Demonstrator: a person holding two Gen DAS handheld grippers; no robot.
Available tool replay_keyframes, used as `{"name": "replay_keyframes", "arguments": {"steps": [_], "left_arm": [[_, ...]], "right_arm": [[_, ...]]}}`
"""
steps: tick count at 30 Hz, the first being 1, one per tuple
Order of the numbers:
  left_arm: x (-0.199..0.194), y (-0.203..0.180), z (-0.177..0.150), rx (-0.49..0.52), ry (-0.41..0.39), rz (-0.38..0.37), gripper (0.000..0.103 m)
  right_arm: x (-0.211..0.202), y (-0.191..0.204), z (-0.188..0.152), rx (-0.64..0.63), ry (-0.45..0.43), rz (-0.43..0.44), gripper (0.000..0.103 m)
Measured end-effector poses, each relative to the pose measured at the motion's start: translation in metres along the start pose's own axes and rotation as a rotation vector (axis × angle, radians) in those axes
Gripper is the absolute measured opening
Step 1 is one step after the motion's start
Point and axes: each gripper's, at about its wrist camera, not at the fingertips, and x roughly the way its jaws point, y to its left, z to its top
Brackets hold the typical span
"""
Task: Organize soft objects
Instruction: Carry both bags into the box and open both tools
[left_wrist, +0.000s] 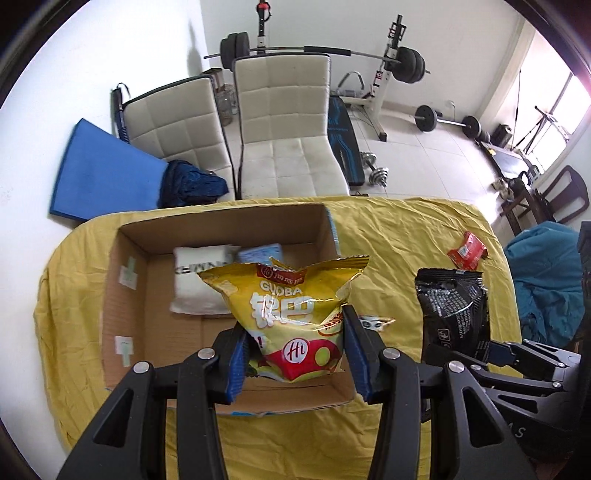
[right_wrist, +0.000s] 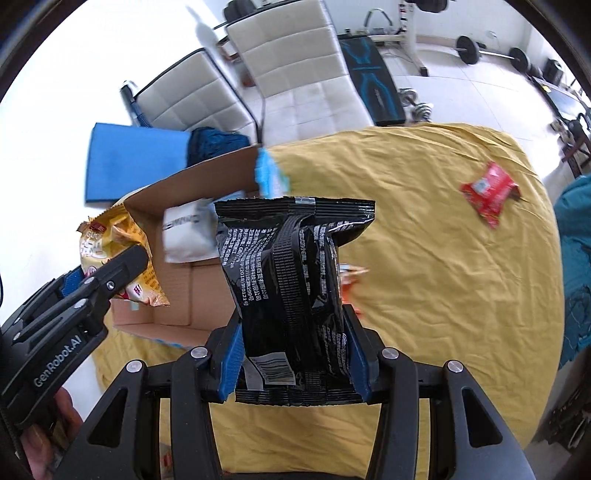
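Yellow cloth (left_wrist: 406, 236) covers the table, gym gear and two white chairs (left_wrist: 280, 122) behind it. Left gripper (left_wrist: 295, 354) has its fingers pinched on a yellow Guoba snack bag (left_wrist: 284, 295), held up over the open cardboard box (left_wrist: 147, 295), which already has a white pack (left_wrist: 199, 284) inside. Right gripper (right_wrist: 293, 354) is clamped on a black snack bag (right_wrist: 291, 266), just right of the box. A red packet (right_wrist: 489, 192) lies well apart on the cloth.
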Motion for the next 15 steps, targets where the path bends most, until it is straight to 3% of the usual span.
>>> {"name": "replay_keyframes", "arguments": {"steps": [9,15], "left_arm": [[0.009,0.095,0.000,-0.107,0.038,0.018,0.043],[0.077,0.173,0.008,-0.189,0.176,0.064,0.043]], "right_arm": [[0.054,0.073,0.010,-0.049,0.050,0.002,0.051],[0.129,0.090,0.022,-0.026,0.140,-0.049,0.051]]}}
